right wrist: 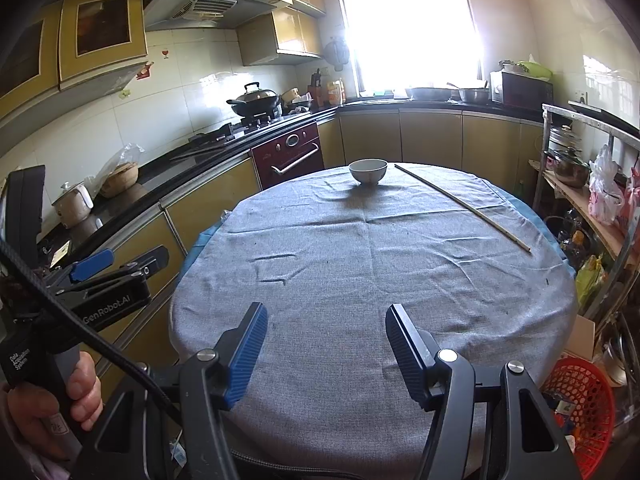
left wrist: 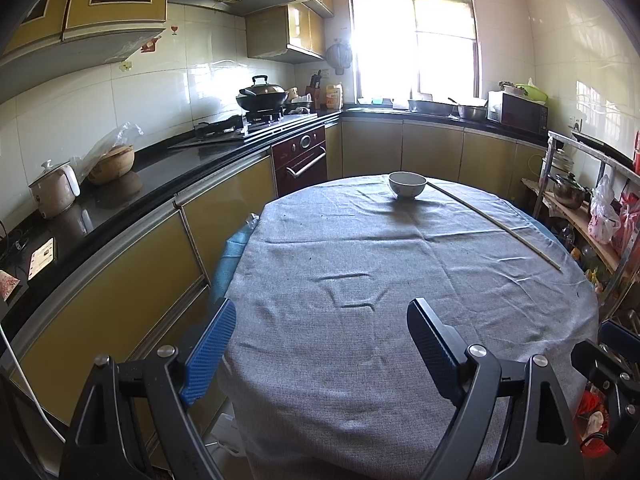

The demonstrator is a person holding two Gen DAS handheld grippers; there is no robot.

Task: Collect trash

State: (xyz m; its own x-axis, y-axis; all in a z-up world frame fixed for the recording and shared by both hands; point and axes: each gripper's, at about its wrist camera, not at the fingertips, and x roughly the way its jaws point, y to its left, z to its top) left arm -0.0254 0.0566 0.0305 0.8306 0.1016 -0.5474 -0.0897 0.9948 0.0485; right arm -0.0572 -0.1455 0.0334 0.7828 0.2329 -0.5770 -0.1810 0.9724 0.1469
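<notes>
A round table with a grey cloth (left wrist: 360, 280) (right wrist: 360, 264) carries a white bowl (left wrist: 407, 185) (right wrist: 367, 171) at its far edge and a long thin wooden stick (left wrist: 496, 224) (right wrist: 464, 206) on the right side. My left gripper (left wrist: 322, 320) is open and empty over the table's near left edge. My right gripper (right wrist: 327, 326) is open and empty over the near edge. The left gripper also shows in the right wrist view (right wrist: 116, 264), held in a hand at the left. A red mesh trash basket (right wrist: 580, 408) (left wrist: 592, 416) stands on the floor at the right.
A black kitchen counter (left wrist: 160, 176) with a stove, a wok (left wrist: 262, 96) and a small cooker (left wrist: 54, 192) runs along the left and back. A metal shelf rack (right wrist: 600, 184) with pots and bags stands close at the table's right.
</notes>
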